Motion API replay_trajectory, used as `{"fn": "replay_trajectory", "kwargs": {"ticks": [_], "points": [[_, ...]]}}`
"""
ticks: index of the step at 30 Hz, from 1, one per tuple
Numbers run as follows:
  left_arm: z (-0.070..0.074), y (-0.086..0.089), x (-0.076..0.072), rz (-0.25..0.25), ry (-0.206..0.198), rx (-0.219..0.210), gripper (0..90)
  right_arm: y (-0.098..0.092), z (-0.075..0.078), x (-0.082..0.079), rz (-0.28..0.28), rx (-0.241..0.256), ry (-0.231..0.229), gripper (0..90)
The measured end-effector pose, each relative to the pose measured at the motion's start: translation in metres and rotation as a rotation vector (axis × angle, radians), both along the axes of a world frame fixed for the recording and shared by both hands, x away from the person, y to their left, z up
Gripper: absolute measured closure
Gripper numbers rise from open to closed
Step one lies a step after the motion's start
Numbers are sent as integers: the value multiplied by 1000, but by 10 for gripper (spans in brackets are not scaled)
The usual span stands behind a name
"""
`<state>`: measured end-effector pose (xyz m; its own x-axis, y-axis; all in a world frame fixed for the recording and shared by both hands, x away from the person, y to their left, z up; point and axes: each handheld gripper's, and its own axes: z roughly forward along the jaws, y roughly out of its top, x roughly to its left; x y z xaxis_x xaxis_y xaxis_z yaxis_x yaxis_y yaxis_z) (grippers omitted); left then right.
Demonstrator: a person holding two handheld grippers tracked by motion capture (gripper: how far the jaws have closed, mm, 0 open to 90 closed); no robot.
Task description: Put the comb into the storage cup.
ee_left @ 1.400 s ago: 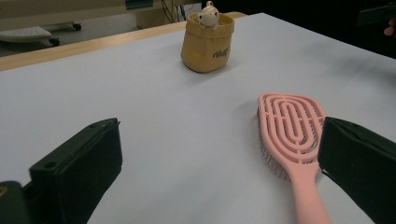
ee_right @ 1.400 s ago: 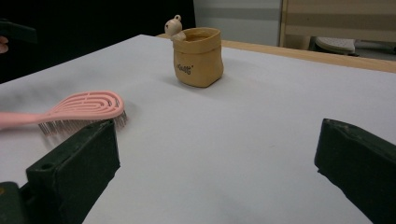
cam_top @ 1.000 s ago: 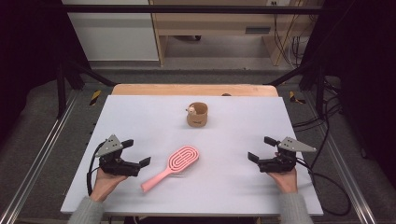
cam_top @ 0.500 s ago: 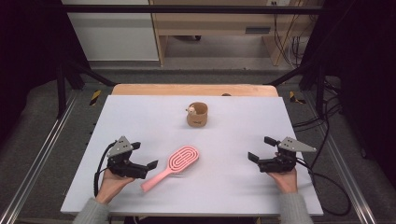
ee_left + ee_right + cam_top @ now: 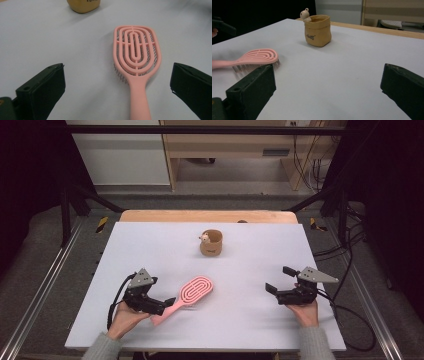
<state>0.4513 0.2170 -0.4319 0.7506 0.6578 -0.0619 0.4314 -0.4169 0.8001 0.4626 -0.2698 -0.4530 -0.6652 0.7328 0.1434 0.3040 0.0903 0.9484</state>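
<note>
The table [image 5: 250,265] is evenly lit from above, while the surroundings at the left and right edges of the high view are left in near darkness. Only soft, short shadows are cast beside the cup [image 5: 317,30] and brush [image 5: 136,55]. The jaws at the bottom of both gripper views are rendered blurred.

Both tongs, left [image 5: 159,307] and right [image 5: 276,285], seemingly agape.

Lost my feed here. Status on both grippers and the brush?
Left gripper open, jaws straddling the pink brush handle, no grip yet. Right gripper open, holding nothing. Brush lies bristles down. Tan cup well beyond, nothing blocking.
</note>
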Motion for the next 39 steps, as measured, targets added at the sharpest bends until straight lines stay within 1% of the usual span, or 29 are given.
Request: {"fn": "replay_trajectory", "kwargs": {"ticks": [9,16,26,33,39], "points": [[-5,-10,1,-15,38,47,0,0,0,0,1,-3,-2,3],[-8,-18,2,-28,58,81,1,0,0,0,3,-2,-2,3],[-13,-25,2,-36,87,142,14,0,0,0,3,-5,-1,3],[-17,-30,2,-45,111,183,45,0,0,0,5,-6,1,3],[-19,-34,1,-57,123,207,100,0,0,0,5,-6,1,3]]}}
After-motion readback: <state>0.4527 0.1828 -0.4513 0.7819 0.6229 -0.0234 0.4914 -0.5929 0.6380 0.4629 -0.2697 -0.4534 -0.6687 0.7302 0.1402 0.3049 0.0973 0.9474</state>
